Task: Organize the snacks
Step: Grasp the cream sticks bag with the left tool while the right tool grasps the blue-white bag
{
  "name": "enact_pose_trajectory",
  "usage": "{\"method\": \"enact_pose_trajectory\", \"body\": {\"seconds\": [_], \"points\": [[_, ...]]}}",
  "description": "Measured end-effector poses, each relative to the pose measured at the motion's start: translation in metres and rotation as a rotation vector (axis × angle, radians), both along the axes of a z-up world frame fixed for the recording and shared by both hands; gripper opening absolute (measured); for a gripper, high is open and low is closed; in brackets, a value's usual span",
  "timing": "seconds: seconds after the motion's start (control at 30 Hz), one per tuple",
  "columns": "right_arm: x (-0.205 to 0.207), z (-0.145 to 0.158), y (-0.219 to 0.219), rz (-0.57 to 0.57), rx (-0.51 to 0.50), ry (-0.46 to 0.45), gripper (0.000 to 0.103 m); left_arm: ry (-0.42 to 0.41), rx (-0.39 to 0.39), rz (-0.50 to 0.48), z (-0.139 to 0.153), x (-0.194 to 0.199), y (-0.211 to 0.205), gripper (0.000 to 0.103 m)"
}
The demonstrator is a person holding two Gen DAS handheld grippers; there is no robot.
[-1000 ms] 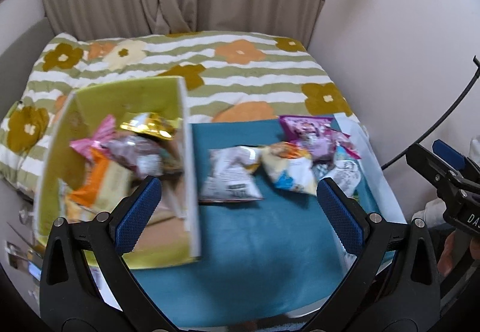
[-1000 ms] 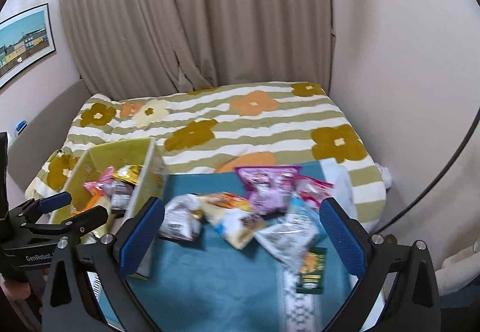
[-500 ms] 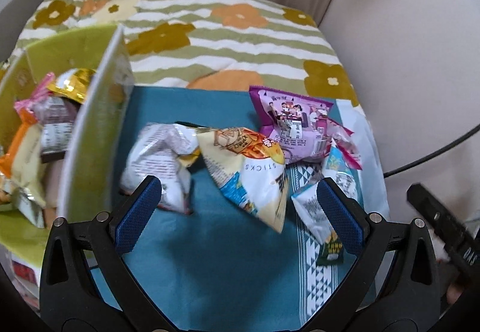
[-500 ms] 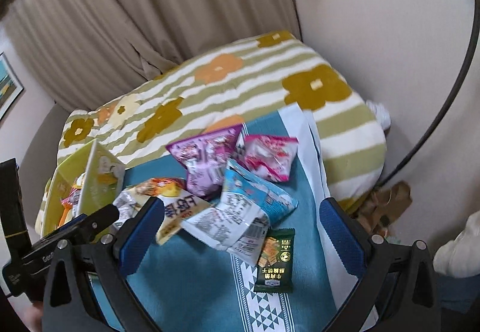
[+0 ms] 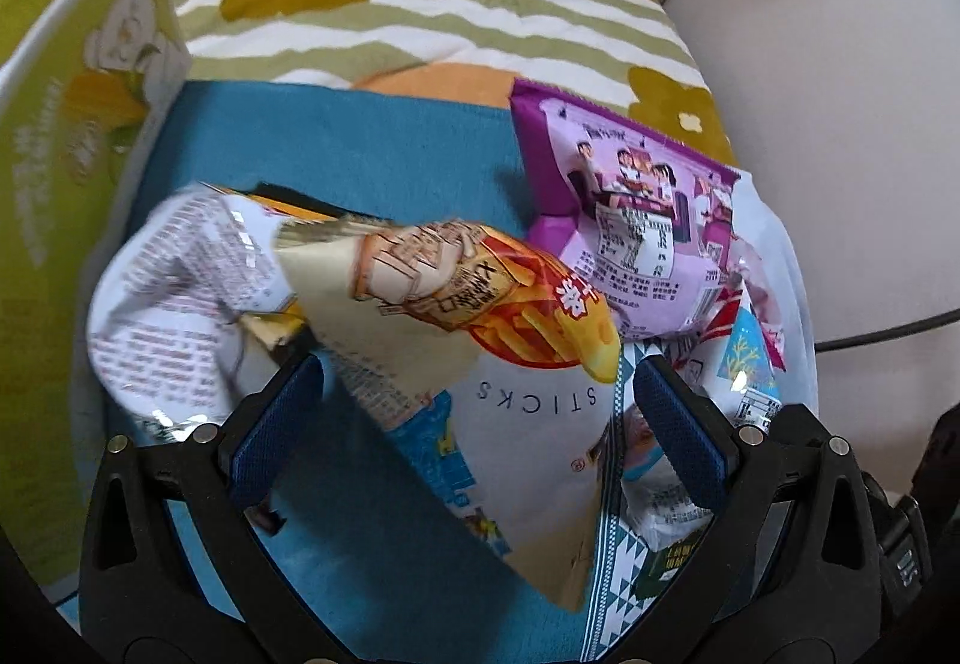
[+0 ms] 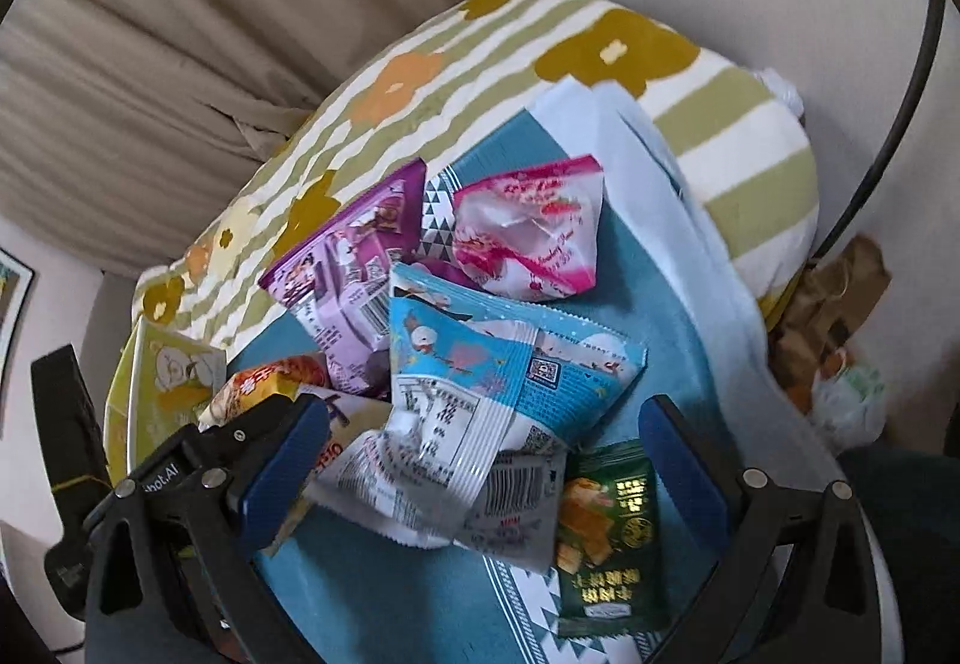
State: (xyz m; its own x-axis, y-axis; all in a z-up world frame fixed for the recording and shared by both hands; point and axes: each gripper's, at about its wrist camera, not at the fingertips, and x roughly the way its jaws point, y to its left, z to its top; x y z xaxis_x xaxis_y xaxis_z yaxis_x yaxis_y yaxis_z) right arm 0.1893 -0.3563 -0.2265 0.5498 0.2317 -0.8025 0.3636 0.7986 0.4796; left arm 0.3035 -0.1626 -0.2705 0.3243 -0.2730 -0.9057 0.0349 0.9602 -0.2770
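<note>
Several snack bags lie on a teal cloth [image 5: 372,142]. My left gripper [image 5: 477,430] is open, its fingers on either side of a cream and orange STICKS bag [image 5: 510,364]. A white crumpled bag [image 5: 174,298] lies left of it and a purple bag [image 5: 630,220] behind. My right gripper [image 6: 480,460] is open over a blue and white bag [image 6: 480,382]. A pink bag [image 6: 528,232], the purple bag [image 6: 348,268] and a small green packet [image 6: 606,532] lie around it. The left gripper's finger [image 6: 264,424] shows at the left.
A yellow-green box [image 5: 66,172] stands at the left edge of the cloth; it also shows in the right wrist view [image 6: 162,388]. The cloth lies on a bed with a striped floral cover [image 5: 420,4]. A wall [image 5: 840,94] and brown paper bags [image 6: 834,298] lie to the right.
Both grippers have moved down and closer to the snack pile. The left now straddles the STICKS bag and the right hovers over the blue bag. The box has slid out to the left.
</note>
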Motion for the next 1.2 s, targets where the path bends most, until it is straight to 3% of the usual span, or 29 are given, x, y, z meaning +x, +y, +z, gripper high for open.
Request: {"method": "enact_pose_trajectory", "body": {"seconds": [0.03, 0.1, 0.23, 0.27, 0.43, 0.57, 0.77, 0.97, 1.2], "points": [[0.002, -0.003, 0.0, -0.004, 0.005, 0.008, 0.103, 0.005, -0.002, -0.008, -0.001, 0.0, -0.001, 0.099], [0.004, -0.007, 0.001, -0.007, 0.011, 0.017, 0.103, 0.019, 0.003, -0.016, -0.005, 0.0, -0.002, 0.079], [0.009, -0.012, 0.003, 0.001, 0.007, 0.027, 0.103, 0.023, -0.004, -0.018, -0.007, 0.0, 0.001, 0.07], [0.01, -0.014, 0.003, 0.002, 0.007, 0.031, 0.103, 0.022, -0.011, -0.022, -0.006, -0.001, 0.002, 0.059], [0.014, -0.021, 0.004, -0.007, 0.015, 0.048, 0.102, 0.019, 0.0, -0.04, -0.004, -0.004, 0.003, 0.057], [0.016, -0.027, 0.005, -0.004, 0.023, 0.062, 0.089, 0.011, 0.011, -0.059, -0.001, -0.01, 0.001, 0.056], [0.017, -0.03, 0.007, 0.014, 0.033, 0.057, 0.088, -0.001, 0.024, -0.078, 0.003, -0.016, -0.003, 0.056], [0.01, -0.026, 0.014, 0.047, 0.029, 0.027, 0.066, -0.019, 0.034, -0.086, 0.008, -0.027, -0.005, 0.056], [-0.006, -0.01, 0.018, 0.075, 0.013, -0.017, 0.057, -0.064, 0.042, -0.095, 0.027, -0.049, -0.005, 0.056]]}}
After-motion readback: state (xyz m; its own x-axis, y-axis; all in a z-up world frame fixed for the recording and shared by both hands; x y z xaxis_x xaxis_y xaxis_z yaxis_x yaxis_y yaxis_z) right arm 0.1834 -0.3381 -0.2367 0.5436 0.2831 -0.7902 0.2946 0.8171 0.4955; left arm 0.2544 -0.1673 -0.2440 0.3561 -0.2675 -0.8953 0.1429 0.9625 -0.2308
